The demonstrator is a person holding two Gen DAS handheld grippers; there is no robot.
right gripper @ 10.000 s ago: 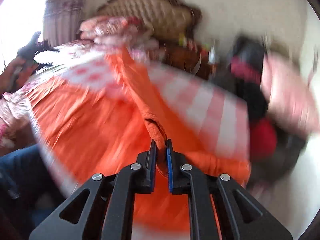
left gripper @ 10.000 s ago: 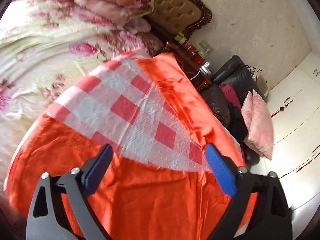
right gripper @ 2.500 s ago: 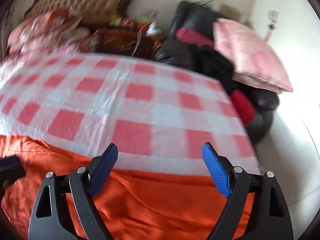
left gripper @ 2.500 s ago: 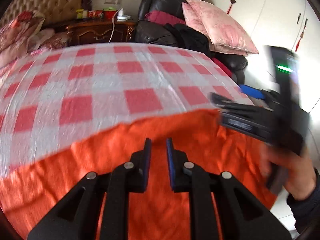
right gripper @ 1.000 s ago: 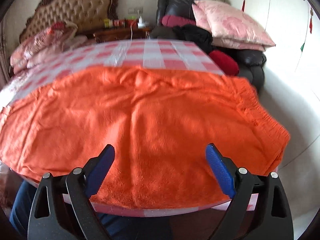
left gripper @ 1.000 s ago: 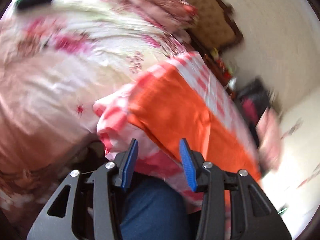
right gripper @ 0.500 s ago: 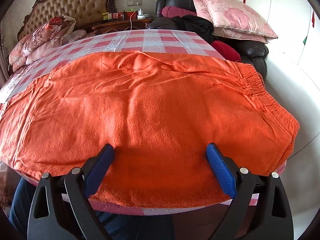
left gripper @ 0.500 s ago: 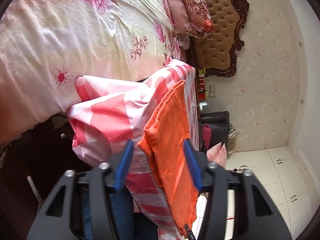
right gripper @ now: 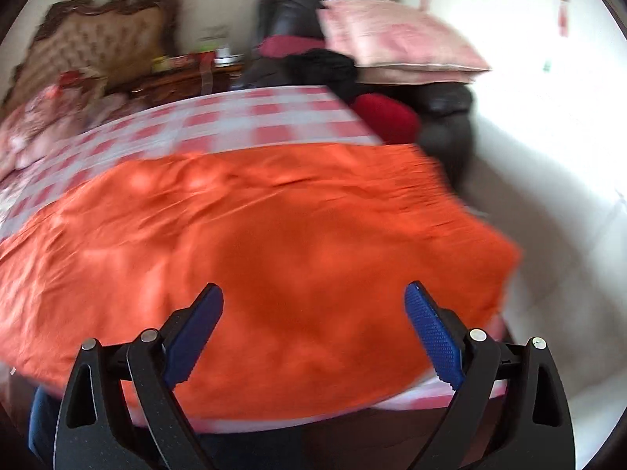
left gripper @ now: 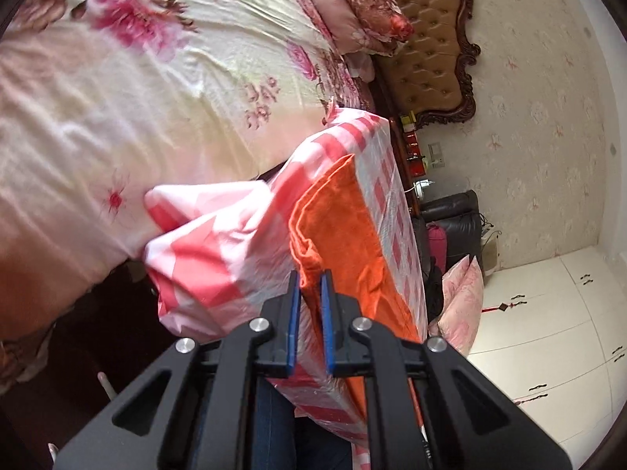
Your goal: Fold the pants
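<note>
Orange pants lie spread flat across a table covered by a red-and-white checked tablecloth, waistband end toward the right edge, the cloth's far half bare behind them. Left gripper sits at the near left corner of the table, seen edge-on; its blue pads are drawn nearly together with a bunched fold of the pants' hem pinched between them. The tablecloth's loose corner hangs crumpled just beside that grip. Right gripper hovers over the near edge of the pants, jaws spread wide, nothing between the pads; the view is motion-blurred, so whether the tips touch the fabric is unclear. Beyond the table: a floral-print bed with a tufted brown headboard, a dark wooden nightstand, and a black leather armchair bearing a pink pillow and a red cushion.
</note>
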